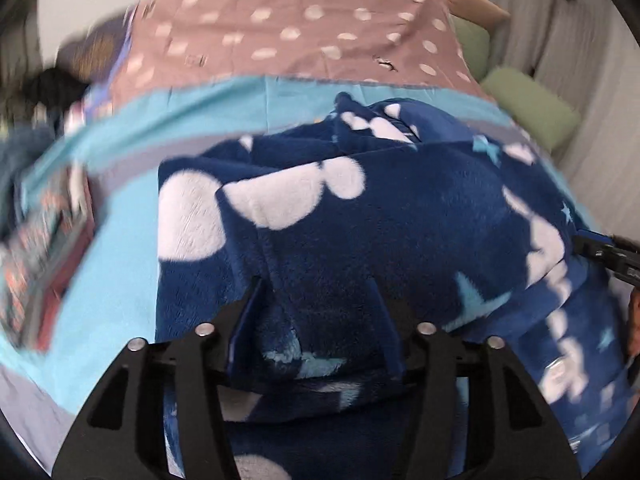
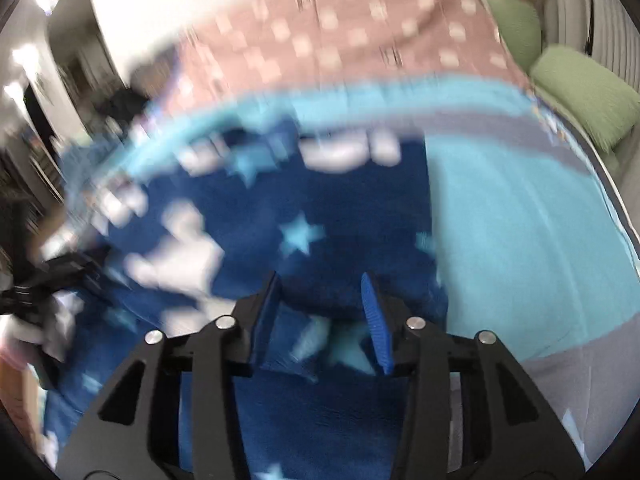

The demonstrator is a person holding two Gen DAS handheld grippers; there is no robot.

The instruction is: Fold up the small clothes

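Note:
A dark blue fleece garment with white blobs and light blue stars lies bunched on the bed. It also fills the middle of the right wrist view as the same fleece garment. My left gripper points down onto it, jaws apart, with a thick fold of fleece lying between the fingers. My right gripper hovers over the garment's right part, jaws apart and both blue pad faces showing, with a small fold of fleece low between them. The right gripper's tip shows at the right edge of the left wrist view.
The garment rests on a turquoise blanket with grey stripes. Behind it lies a pink spotted cover. Green pillows sit at the far right by the wall. A patterned item lies at the bed's left edge.

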